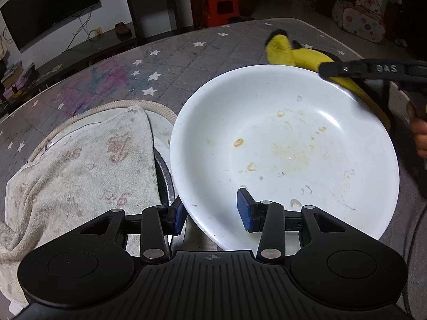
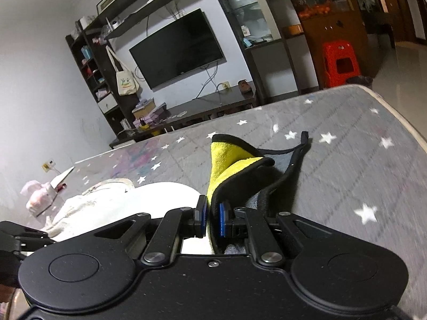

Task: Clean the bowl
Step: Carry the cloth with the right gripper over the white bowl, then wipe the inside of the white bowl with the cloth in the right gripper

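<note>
A wide white bowl [image 1: 288,144] with yellowish food stains on its inside is tilted up in the left wrist view. My left gripper [image 1: 212,213] is shut on the bowl's near rim, one blue pad outside and one inside. My right gripper [image 2: 212,217] is shut on a yellow cloth [image 2: 229,160] with black trim. In the left wrist view the cloth [image 1: 291,52] and the right gripper [image 1: 373,69] are at the bowl's far right rim. The bowl [image 2: 149,200] shows as a white edge to the left in the right wrist view.
A cream towel [image 1: 80,165] lies over a round tray [image 1: 160,106] left of the bowl. All rest on a grey star-patterned surface [image 1: 173,61]. A tissue pack [image 2: 40,197] lies at the far left. A TV [image 2: 176,48] and a red stool [image 2: 339,61] stand beyond the edge.
</note>
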`<state>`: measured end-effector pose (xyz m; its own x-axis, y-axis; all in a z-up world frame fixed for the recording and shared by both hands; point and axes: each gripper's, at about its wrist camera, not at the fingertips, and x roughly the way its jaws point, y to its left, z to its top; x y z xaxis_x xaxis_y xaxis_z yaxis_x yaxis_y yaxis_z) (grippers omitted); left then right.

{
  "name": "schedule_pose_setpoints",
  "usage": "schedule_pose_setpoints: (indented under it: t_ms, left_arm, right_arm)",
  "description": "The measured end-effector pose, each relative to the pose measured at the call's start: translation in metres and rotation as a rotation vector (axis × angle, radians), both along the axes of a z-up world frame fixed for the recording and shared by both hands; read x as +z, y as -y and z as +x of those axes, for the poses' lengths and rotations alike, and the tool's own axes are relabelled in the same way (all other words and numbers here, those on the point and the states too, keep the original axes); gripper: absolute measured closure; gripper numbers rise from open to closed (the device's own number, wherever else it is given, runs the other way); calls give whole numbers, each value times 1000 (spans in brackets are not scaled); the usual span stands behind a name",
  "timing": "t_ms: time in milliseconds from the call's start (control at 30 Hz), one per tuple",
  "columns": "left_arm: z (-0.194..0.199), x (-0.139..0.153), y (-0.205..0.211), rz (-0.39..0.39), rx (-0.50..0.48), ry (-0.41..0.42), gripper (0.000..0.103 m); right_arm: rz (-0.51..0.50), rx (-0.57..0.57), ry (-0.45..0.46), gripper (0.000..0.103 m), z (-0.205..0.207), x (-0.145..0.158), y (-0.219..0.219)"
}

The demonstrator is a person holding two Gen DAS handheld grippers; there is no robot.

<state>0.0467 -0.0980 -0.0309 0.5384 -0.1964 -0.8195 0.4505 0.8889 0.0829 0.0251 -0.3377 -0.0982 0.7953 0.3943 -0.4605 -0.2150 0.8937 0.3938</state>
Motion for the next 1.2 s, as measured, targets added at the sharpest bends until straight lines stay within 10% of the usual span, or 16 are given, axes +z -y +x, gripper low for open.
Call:
schedule_pose_setpoints:
  t_ms: [733, 1200]
  left_arm:
    - [1, -1, 5, 24, -2, 13, 56]
    - [3, -2, 1, 14, 0, 16, 57]
  right_arm:
    - [-79, 122, 53, 93, 4, 15, -33]
    - [-206, 217, -82, 93, -17, 7, -60]
